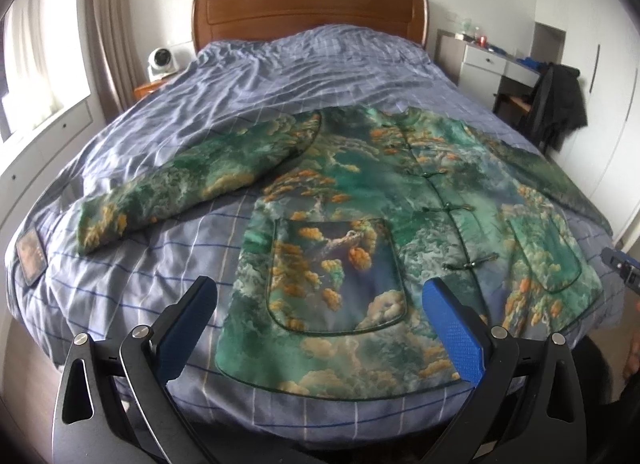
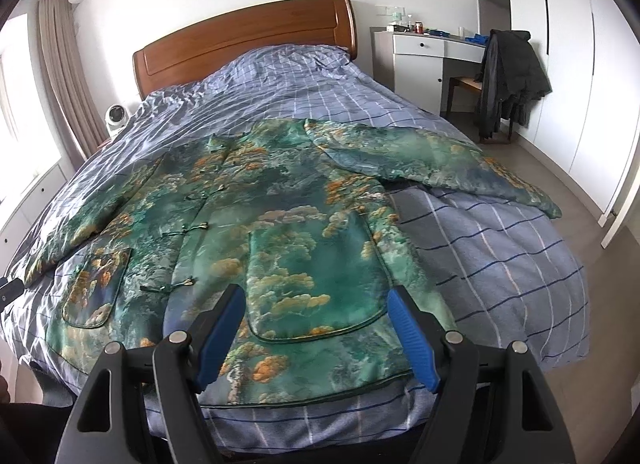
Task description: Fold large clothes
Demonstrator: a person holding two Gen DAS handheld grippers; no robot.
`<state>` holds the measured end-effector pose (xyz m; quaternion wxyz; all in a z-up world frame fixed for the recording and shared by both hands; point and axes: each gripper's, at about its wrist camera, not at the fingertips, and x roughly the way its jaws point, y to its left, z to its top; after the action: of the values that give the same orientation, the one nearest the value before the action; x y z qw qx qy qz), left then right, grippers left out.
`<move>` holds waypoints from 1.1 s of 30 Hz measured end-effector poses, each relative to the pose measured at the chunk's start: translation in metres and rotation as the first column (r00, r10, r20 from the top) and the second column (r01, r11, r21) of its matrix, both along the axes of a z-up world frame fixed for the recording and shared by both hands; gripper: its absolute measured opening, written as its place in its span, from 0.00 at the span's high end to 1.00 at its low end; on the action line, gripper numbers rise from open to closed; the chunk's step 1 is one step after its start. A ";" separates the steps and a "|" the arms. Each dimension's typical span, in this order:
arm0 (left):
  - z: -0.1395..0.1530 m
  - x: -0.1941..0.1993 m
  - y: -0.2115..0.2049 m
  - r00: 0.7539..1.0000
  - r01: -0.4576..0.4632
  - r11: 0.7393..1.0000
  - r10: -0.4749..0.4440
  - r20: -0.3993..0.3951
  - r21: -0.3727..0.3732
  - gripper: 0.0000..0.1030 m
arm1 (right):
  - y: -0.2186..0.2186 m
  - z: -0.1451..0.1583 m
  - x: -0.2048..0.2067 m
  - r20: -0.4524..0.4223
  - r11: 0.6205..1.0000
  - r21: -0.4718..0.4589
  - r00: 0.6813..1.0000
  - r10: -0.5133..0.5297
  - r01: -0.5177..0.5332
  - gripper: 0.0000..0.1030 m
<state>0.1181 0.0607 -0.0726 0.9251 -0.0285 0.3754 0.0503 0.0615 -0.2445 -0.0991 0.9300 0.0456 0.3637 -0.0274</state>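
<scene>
A large green jacket (image 1: 360, 191) printed with orange and white clouds lies flat and face up on the bed, knot buttons down its front and both sleeves spread outward. Seen from the right wrist, the jacket (image 2: 256, 223) has its hem toward me. My left gripper (image 1: 320, 300) hangs open above the left patch pocket (image 1: 336, 276) near the hem, its blue pads apart with nothing between them. My right gripper (image 2: 316, 304) is open too, over the right patch pocket (image 2: 316, 284), and holds nothing. A tip of the right gripper shows at the left view's right edge.
The bed (image 1: 240, 79) wears a wrinkled blue checked cover and has a wooden headboard (image 1: 308, 11). A white desk (image 2: 424, 55) and a chair draped with a dark coat (image 2: 508, 71) stand right of it. A small white fan (image 1: 160, 59) sits at the left. Curtains hang by the window.
</scene>
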 end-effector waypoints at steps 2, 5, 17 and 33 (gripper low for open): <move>0.000 -0.001 0.002 1.000 -0.008 1.000 0.008 0.000 -0.004 0.01 | -0.005 0.000 0.001 0.003 1.000 -0.015 1.000 -0.004 0.004 0.27; -0.001 -0.004 0.004 1.000 -0.014 1.000 0.014 0.002 -0.005 0.01 | -0.020 -0.001 0.006 0.006 1.000 -0.001 1.000 -0.001 0.001 0.27; 0.002 0.004 -0.005 0.999 -0.023 0.999 0.024 -0.028 0.041 0.01 | -0.257 -0.025 0.040 -0.018 0.862 0.362 0.927 -0.375 0.356 0.27; 0.017 0.004 -0.012 0.998 -0.057 0.994 0.059 -0.025 0.094 0.01 | -0.388 -0.122 0.126 -0.209 0.332 0.811 0.769 -0.604 0.481 0.28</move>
<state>0.1217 0.0487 -0.0560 0.9182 0.0046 0.3845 0.0951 0.1877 -0.6323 -0.2212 0.7496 0.5989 0.2335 -0.1578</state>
